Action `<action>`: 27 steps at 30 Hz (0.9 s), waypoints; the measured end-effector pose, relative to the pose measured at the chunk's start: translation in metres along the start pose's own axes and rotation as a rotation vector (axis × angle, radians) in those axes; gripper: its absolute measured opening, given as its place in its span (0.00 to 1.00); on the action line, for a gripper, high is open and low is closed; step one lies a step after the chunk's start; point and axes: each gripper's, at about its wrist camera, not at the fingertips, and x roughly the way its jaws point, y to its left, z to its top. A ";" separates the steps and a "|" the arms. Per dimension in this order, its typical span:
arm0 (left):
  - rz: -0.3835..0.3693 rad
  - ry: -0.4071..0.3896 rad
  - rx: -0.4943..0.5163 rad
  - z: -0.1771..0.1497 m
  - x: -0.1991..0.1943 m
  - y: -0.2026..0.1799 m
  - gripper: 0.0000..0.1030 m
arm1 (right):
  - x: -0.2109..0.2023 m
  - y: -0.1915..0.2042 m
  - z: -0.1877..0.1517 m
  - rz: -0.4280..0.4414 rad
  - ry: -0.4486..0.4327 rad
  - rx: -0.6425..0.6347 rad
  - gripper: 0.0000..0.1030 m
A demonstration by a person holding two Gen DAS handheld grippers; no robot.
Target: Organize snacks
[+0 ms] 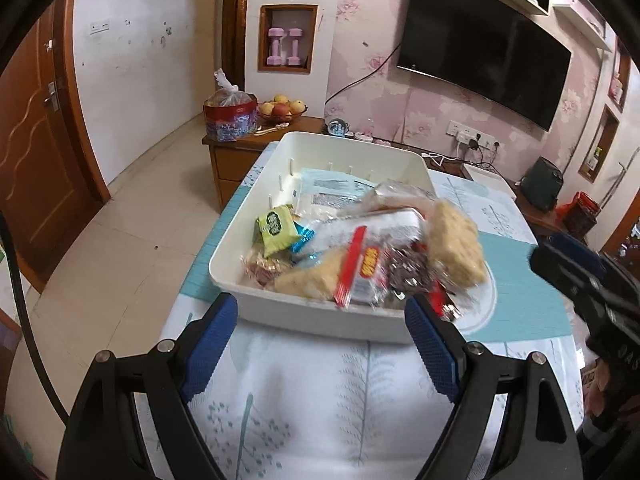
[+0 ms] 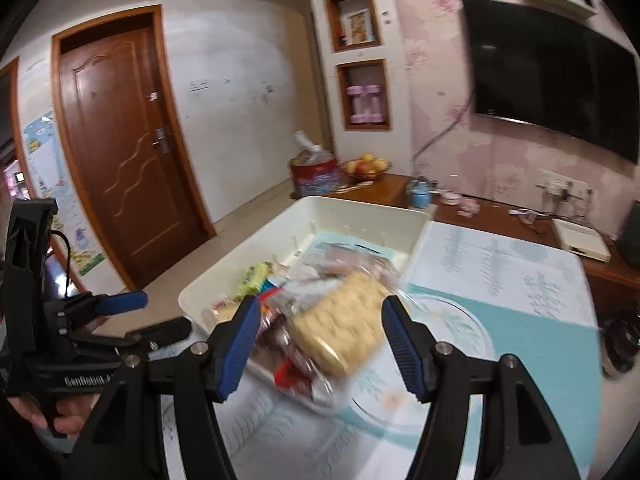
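The white bin (image 1: 352,152) sits just ahead of the left gripper (image 1: 320,324), whose jaws stand wide with nothing between them; inside lie wrapped snacks, a green packet (image 1: 276,229) and a pale rice cake (image 1: 456,248); the right gripper (image 2: 316,344) is partly open, gripping nothing, the rice cake (image 2: 344,328) just beyond its jaws.

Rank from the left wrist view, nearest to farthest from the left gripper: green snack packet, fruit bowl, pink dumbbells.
From the left gripper:
1. Green snack packet, in the white bin's left side.
2. Fruit bowl, on the wooden cabinet beyond.
3. Pink dumbbells, in the wall niche.
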 end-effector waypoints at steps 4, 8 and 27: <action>-0.028 -0.008 0.019 -0.014 -0.017 -0.008 0.82 | -0.039 -0.001 -0.025 -0.095 -0.008 0.052 0.71; -0.051 -0.009 0.049 -0.037 -0.032 -0.022 0.82 | -0.071 -0.008 -0.050 -0.149 0.003 0.144 0.80; -0.028 -0.102 0.160 -0.072 -0.102 -0.089 0.84 | -0.148 -0.009 -0.127 -0.440 0.102 0.529 0.81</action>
